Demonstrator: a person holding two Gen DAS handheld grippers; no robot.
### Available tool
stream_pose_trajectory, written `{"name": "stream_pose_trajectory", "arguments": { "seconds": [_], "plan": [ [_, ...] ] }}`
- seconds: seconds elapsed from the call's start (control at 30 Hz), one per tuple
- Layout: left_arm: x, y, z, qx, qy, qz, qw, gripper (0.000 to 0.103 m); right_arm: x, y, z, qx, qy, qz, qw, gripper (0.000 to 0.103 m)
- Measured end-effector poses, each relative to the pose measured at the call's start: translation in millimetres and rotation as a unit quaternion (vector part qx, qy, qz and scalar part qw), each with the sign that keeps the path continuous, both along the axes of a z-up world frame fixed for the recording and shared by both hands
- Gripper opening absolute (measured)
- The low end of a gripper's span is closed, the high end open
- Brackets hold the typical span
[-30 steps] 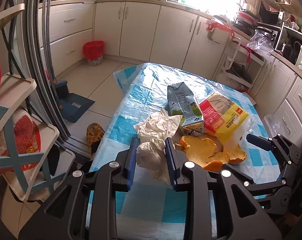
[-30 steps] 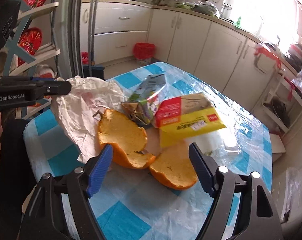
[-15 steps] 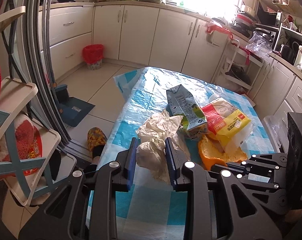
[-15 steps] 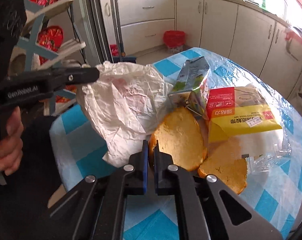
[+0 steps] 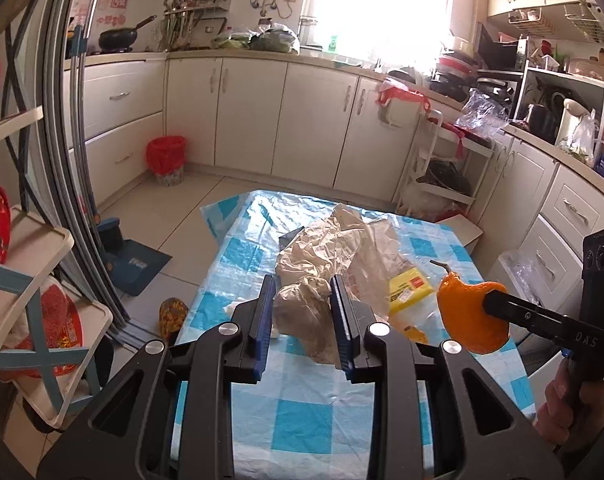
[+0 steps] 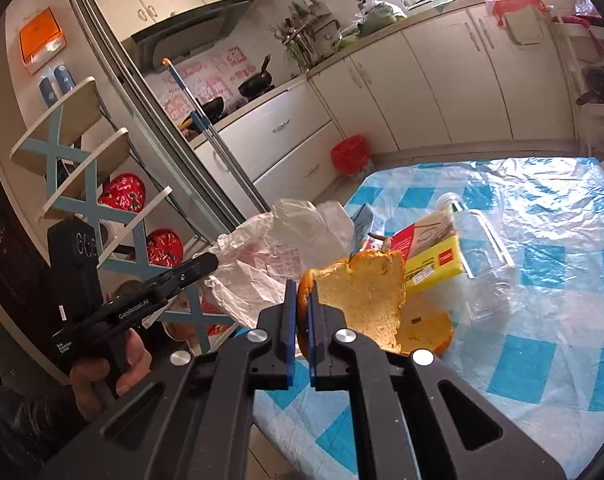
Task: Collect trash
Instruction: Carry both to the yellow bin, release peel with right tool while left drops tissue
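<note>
crumpled bag (image 5: 302,304) in left tool (image 5: 302,312)

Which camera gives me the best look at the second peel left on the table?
Right wrist: the peel on the table lies in the open behind the held peel. In the left wrist view it is mostly hidden behind the left gripper and its bag.

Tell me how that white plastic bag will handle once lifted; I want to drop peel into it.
The white plastic bag looks thin and crumpled, so it will probably hang limp and its mouth may sag shut. The left tongs pinch only a bunched fold, so it could slip. Likely very light, so the orange peel in the right tongs may swing it.
</note>
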State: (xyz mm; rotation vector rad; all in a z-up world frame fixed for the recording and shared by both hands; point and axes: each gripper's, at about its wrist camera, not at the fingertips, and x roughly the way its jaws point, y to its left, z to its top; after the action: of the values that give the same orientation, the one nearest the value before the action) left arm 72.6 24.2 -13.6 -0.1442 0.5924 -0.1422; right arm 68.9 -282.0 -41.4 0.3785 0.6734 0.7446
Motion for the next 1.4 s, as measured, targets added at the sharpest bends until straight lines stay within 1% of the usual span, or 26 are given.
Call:
{"name": "stream_pose_trajectory", "arguments": {
  "seconds": [0.17, 0.37, 0.57, 0.7, 0.8, 0.9, 1.0, 1.17, 1.2, 1.23, 1.27, 1.33, 1.37, 1.4],
  "plan": [
    [-12.9, -36.0, 15.1, -0.005, -0.019, -0.038, 0.9991, 0.026, -18.3, -38.4, 12.8, 0.011, -0.014, -0.041, 0.999, 0.005],
    [-24.6, -93.2, 15.9, -0.001, -0.017, -0.100, 0.9948, 0.026, -38.9, -86.7, 15.3, 0.020, -0.020, -0.101, 0.994, 0.005],
    [-39.1, -157.7, 11.5, 0.006, -0.013, -0.164, 0.9864, 0.026, -58.5, -133.6, 10.9, 0.022, -0.008, -0.176, 0.984, 0.005],
    [-46.0, -193.5, 6.4, 0.012, -0.008, -0.195, 0.9807, 0.026, -70.5, -165.1, 4.7, 0.022, 0.010, -0.232, 0.972, 0.006],
    [-50.3, -217.2, 1.2, 0.015, -0.003, -0.214, 0.9767, 0.026, -76.8, -194.5, -7.3, 0.031, 0.044, -0.282, 0.958, 0.006],
    [-54.0, -239.1, -3.4, 0.021, 0.001, -0.231, 0.9727, 0.026, -83.0, -225.0, -25.0, 0.056, 0.085, -0.326, 0.940, 0.006],
    [-54.2, -258.4, -8.4, 0.025, 0.008, -0.243, 0.9696, 0.026, -87.7, -253.3, -48.8, 0.066, 0.137, -0.375, 0.914, 0.006],
    [-52.2, -289.8, -17.4, 0.034, 0.015, -0.261, 0.9646, 0.026, -83.6, -287.3, -92.5, 0.069, 0.221, -0.429, 0.873, 0.006],
    [-52.0, -295.6, -19.0, 0.035, 0.016, -0.265, 0.9636, 0.026, -81.3, -292.3, -100.3, 0.069, 0.239, -0.436, 0.865, 0.009],
    [-52.3, -301.2, -19.9, 0.036, 0.016, -0.267, 0.9629, 0.026, -80.7, -296.7, -107.4, 0.067, 0.254, -0.443, 0.857, 0.010],
    [-52.2, -306.4, -21.1, 0.036, 0.017, -0.270, 0.9619, 0.026, -79.5, -299.9, -114.3, 0.064, 0.271, -0.447, 0.850, 0.014],
    [-52.4, -314.7, -23.0, 0.037, 0.019, -0.276, 0.9602, 0.026, -80.6, -303.6, -122.0, 0.053, 0.291, -0.461, 0.837, 0.041],
    [-52.7, -317.8, -24.1, 0.038, 0.019, -0.278, 0.9596, 0.026, -81.7, -304.5, -122.1, 0.043, 0.294, -0.468, 0.832, 0.042],
    [-52.4, -320.4, -25.5, 0.040, 0.020, -0.280, 0.9589, 0.026, -83.0, -304.7, -120.8, 0.036, 0.292, -0.473, 0.830, 0.042]
  ]
}}
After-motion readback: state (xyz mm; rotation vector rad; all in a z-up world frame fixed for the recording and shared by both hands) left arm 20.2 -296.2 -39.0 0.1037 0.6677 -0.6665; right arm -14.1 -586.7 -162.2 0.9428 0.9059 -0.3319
